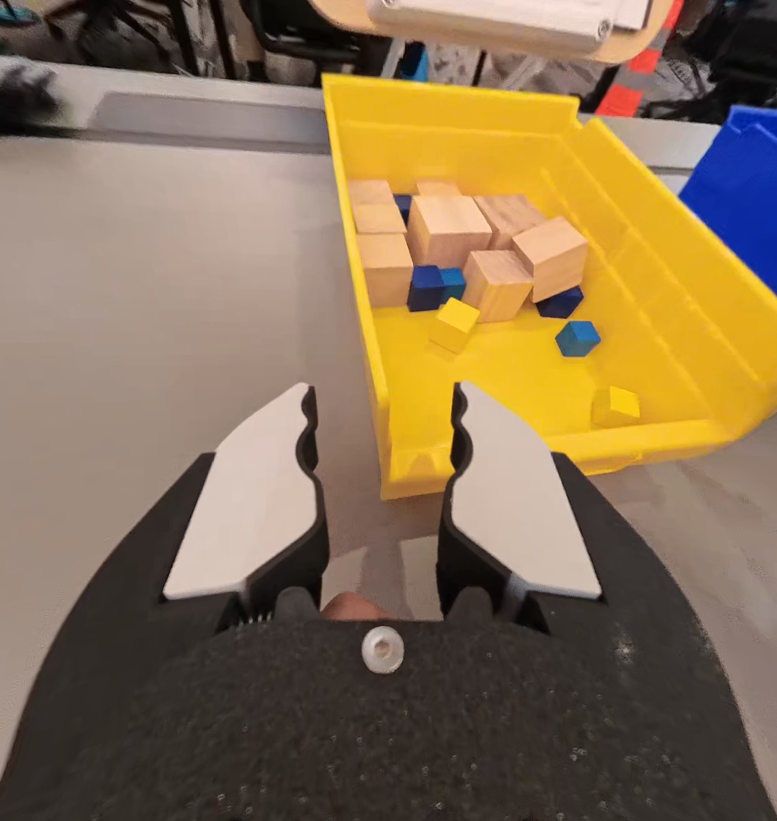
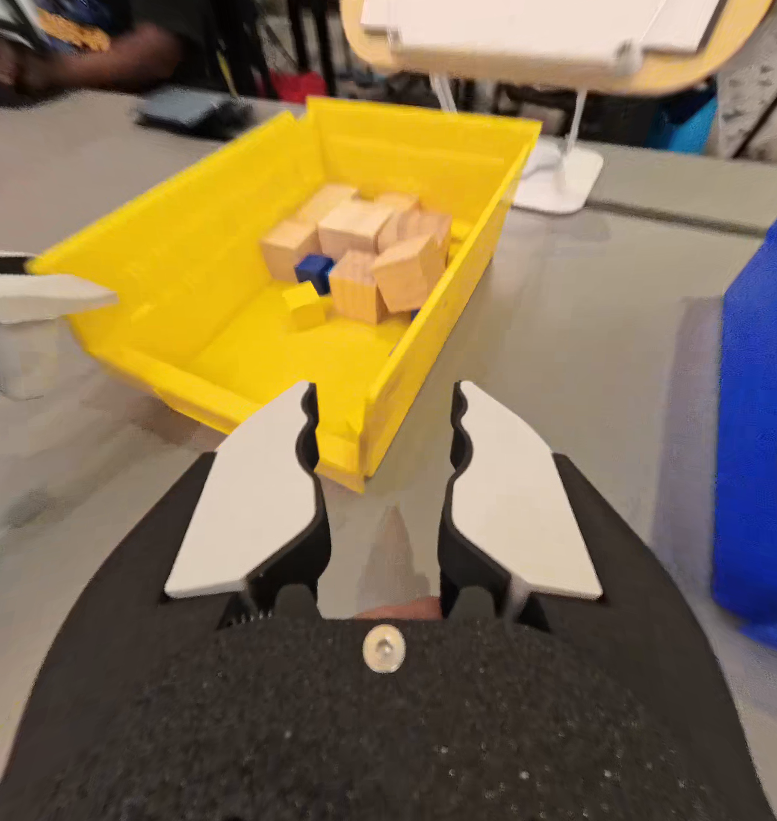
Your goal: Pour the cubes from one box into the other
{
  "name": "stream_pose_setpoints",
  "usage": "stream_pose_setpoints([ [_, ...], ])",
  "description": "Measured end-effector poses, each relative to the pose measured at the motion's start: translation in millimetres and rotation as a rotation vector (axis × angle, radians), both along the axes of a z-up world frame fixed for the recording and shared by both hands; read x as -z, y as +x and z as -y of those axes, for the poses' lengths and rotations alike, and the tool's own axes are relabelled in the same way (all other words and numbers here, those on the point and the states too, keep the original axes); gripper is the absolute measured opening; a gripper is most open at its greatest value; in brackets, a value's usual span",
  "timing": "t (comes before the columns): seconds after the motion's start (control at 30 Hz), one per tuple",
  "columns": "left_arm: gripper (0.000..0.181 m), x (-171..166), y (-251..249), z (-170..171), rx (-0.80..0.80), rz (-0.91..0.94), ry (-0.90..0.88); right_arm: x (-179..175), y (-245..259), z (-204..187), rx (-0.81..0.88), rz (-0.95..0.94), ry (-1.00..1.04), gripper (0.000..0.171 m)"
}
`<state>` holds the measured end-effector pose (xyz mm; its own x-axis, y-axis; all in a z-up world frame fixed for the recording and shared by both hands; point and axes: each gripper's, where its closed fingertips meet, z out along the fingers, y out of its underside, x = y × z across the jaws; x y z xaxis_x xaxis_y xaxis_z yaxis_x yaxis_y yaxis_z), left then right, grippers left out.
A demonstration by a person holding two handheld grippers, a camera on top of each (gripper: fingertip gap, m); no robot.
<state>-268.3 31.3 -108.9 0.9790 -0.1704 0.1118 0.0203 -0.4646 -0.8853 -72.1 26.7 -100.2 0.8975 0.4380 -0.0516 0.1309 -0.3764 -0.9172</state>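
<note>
Both tools are released, gripping nothing: the left tool and right tool sit at the yellow box's near corners on the tabletop. The cubes lie inside; the blue box waits right. Next, probably clamp both near corners.

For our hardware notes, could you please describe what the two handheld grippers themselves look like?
The left gripper and right gripper look identical: a wide black, grainy-textured body with one silver screw at its centre, and two flat white fingers lined with wavy black pads on their inner edges. No cables or sleeves show.
</note>
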Motion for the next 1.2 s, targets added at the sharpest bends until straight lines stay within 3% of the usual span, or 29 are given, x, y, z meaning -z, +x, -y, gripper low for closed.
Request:
stream_pose_setpoints([
  [0.1,0.047,15.5,-3.8,-16.2,-0.005,-0.026,-0.019,28.1,-12.1,-15.3,0.106,-0.003,-0.061,0.055],
  [0.2,0.015,17.9,6.1,-24.1,0.048,0.064,-0.027,36.9,-16.5,-28.0,0.153,-0.047,-0.121,0.045],
  [0.3,0.004,16.7,-5.9,-29.0,-0.004,-0.063,-0.026,31.8,-14.7,-29.4,0.249,-0.053,-0.121,0.009],
  [0.37,0.003,15.5,-14.1,-29.5,-0.029,-0.099,-0.028,27.6,-18.6,-29.8,0.326,0.044,-0.066,0.002],
  [0.47,0.003,5.8,-47.5,-31.9,-0.066,-0.064,-0.03,16.0,-51.9,-30.7,0.311,-0.007,-0.043,0.003],
  [0.67,0.002,-18.5,-159.2,-28.9,-0.112,-0.056,0.054,-2.8,-165.9,-37.2,0.229,0.008,0.006,0.004],
  [0.83,0.002,-3.4,-241.6,-21.7,-0.187,0.008,0.042,15.9,-248.3,-38.4,0.158,0.038,-0.054,0.005],
  [1.1,0.005,9.6,-261.6,-28.8,-0.175,0.036,0.05,26.9,-270.7,-31.0,0.066,0.006,-0.093,0.013],
  [1.2,0.034,-7.1,-270.4,-20.0,-0.222,-0.028,0.056,18.2,-266.3,-15.9,-0.064,-0.004,-0.156,0.017],
])
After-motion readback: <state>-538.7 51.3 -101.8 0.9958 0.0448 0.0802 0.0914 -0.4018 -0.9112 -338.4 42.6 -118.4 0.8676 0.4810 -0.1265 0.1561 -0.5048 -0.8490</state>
